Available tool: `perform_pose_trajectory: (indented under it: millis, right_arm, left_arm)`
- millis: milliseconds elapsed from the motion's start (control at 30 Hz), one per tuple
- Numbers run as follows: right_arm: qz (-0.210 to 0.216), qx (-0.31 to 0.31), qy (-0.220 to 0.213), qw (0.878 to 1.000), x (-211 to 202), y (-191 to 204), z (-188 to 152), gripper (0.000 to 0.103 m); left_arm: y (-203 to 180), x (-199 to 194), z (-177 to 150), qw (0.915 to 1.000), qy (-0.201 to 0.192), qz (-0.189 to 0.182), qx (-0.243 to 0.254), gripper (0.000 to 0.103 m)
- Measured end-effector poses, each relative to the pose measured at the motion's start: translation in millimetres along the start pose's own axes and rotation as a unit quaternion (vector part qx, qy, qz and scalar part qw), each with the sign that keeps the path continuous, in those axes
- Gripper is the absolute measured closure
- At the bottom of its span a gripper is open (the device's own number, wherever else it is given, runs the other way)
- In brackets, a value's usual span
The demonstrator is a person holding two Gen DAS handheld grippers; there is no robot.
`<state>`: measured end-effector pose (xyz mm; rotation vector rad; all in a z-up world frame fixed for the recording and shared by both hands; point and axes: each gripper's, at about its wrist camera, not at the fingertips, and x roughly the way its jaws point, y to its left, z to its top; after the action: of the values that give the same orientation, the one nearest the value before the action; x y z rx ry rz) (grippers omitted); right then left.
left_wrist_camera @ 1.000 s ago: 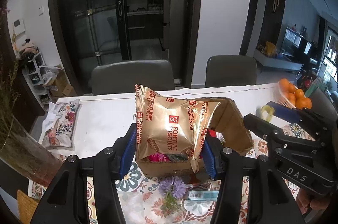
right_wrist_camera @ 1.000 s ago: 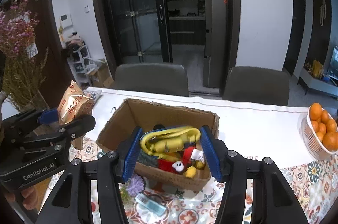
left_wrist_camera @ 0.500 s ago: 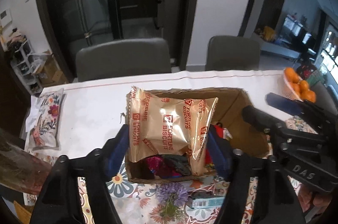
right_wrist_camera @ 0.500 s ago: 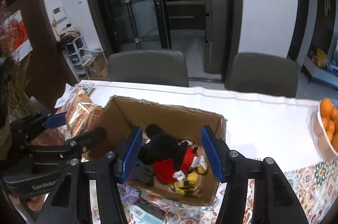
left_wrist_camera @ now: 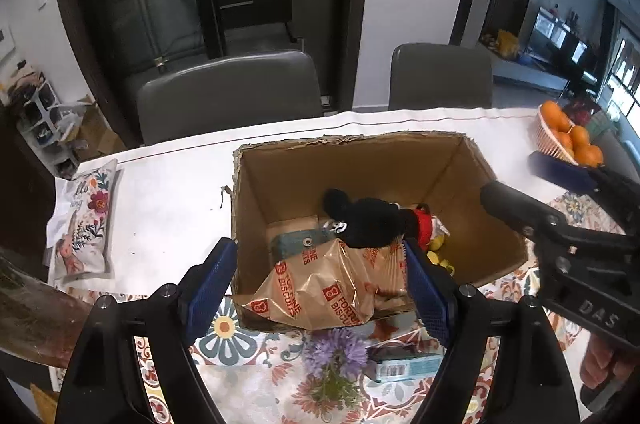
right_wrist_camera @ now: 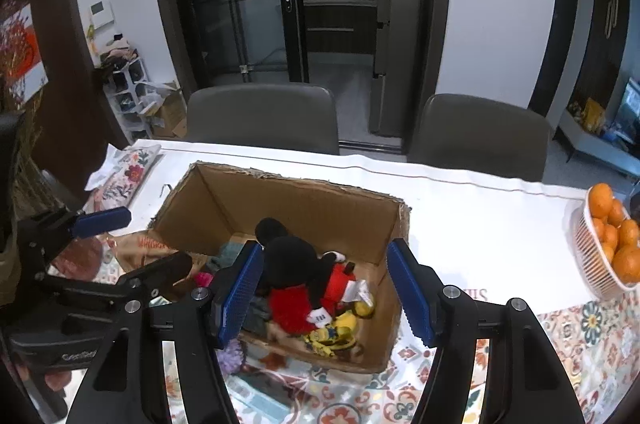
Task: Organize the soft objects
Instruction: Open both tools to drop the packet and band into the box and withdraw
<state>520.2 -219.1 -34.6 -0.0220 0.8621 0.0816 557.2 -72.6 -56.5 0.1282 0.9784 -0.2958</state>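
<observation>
Left wrist view: left gripper [left_wrist_camera: 320, 284] jaws, just opening, stand wide, holding nothing; biscuit packet [left_wrist_camera: 324, 288] released; withdraw straight upward.

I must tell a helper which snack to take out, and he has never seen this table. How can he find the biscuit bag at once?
Find the open cardboard box in the middle of the table. The biscuit bag lies inside it at the near left corner, slumped over the near edge, beside a black and red plush toy. It is the only shiny, crinkled gold packet there, with red "Fortune Biscuits" lettering.
</observation>
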Motion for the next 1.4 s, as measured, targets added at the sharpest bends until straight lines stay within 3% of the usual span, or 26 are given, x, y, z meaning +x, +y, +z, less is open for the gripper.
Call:
perform_pose_trajectory:
  millis: [100,233,400,733,1100,1400]
  right_arm:
    - [-0.008,-0.003,0.002,1.000,-3,0,1,0.037]
    - [-0.018,0.006,0.005,1.000,-7,-5,6,0.037]
    - [-0.025,0.024,0.014,0.999,-7,-14,7,0.037]
    - [-0.025,0.021,0.018,0.999,-18,-13,-3,0.037]
    - [-0.007,-0.015,0.023,1.000,-39,13,-27,0.037]
    - [0.005,-0.053,0.038,0.998,-48,37,-58,0.037]
  left_arm:
    - [-3,3,4,0.9999,0.009,-0.006,0.013,0.018]
    - [-9,9,13,0.9986,0.036,-0.020,0.034,0.004]
    - [-14,9,23,0.9974,0.052,-0.006,0.050,0.004]
    - [-12,-22,9,0.9976,0.020,0.028,0.060,0.004]
    - [-4,-65,-36,0.9968,-0.024,0.053,0.056,0.004]
    - [-1,-78,-78,0.9958,-0.042,0.065,0.050,0.005]
